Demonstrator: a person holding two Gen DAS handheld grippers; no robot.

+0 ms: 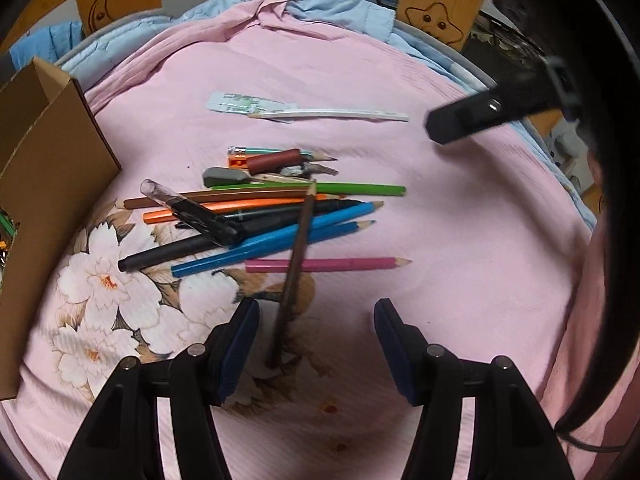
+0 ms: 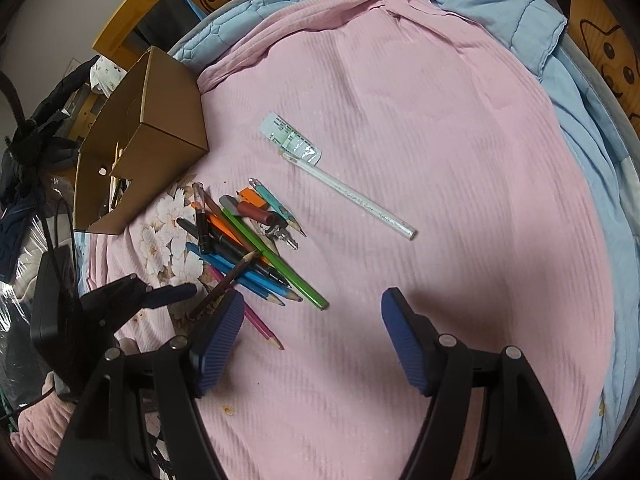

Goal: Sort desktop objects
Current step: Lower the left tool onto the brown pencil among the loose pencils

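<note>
Two blue coloured pencils (image 1: 276, 240), one pink pencil (image 1: 328, 265), one green (image 1: 352, 189), one orange (image 1: 224, 210), two brown wooden ones (image 1: 294, 276), though overlap may hide more. One white pencil (image 2: 352, 196), one open brown cardboard box (image 2: 160, 128), one grey eraser (image 1: 226, 176).

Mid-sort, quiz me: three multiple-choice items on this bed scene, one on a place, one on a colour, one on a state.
1. The long white pencil lies:
A) in a cardboard box
B) apart from the pile of pens and pencils, by a clear packet
C) under the pile

2. The tilted pencil between the left gripper jaws is:
A) yellow
B) dark brown
C) white

3. The right gripper jaws are:
A) open, empty
B) shut on a green pencil
C) shut on an eraser

B: it lies alone beyond the pile.
B: its shaft is dark brown.
A: only pink cover shows between them.
</note>
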